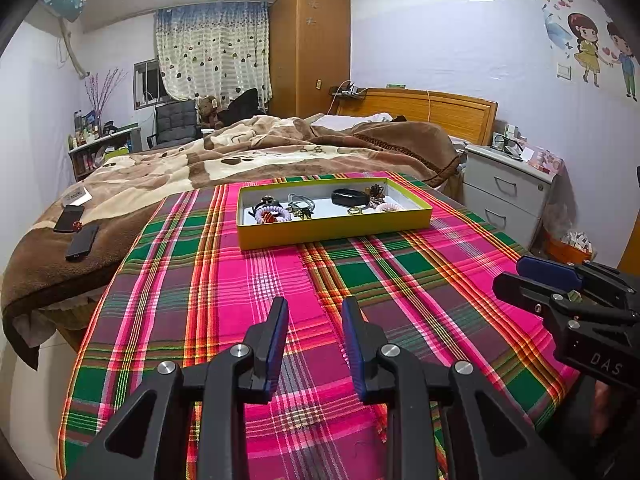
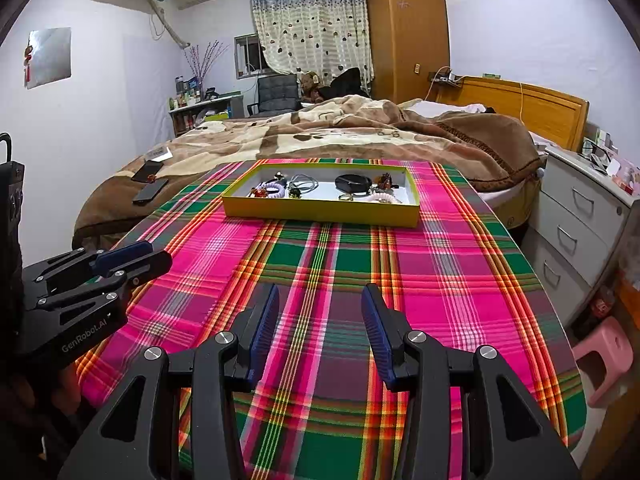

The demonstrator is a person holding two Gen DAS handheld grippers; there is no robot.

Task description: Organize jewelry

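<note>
Overall, plaid tablecloth point(image 1: 280, 280) beside bed point(image 1: 240, 152).

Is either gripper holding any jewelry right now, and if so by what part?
Nothing is held. The left gripper and right gripper are both open and empty over the plaid cloth.

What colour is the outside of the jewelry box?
Yellow-green outside, white inside. The box shows best in the right wrist view.
</note>
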